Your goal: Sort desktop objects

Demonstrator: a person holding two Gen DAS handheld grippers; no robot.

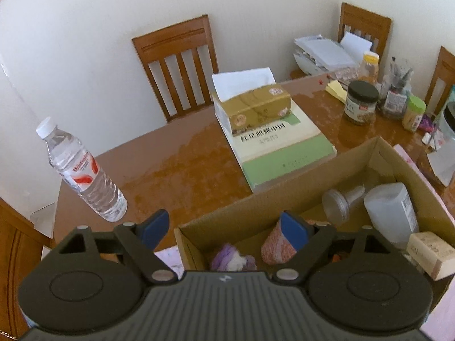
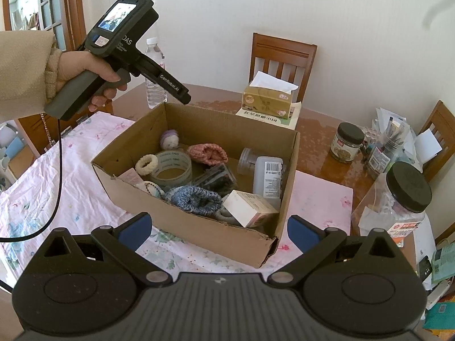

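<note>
Both jaws gape with nothing between them: the left hand-held gripper point(image 1: 224, 228) hangs over the near-left corner of the box point(image 2: 182, 228), the right hand-held gripper point(image 2: 217, 231) just short of its near wall. The box already holds tape point(image 2: 170, 167), socks point(image 2: 196, 199) and a white bottle point(image 2: 268, 177), so sorting looks well along. Farther off on the worktop point(image 1: 170, 164) the water bottle point(image 1: 82, 170), tissue pack point(image 1: 256, 108) and jar point(image 1: 359, 102) stand unsorted.
</note>
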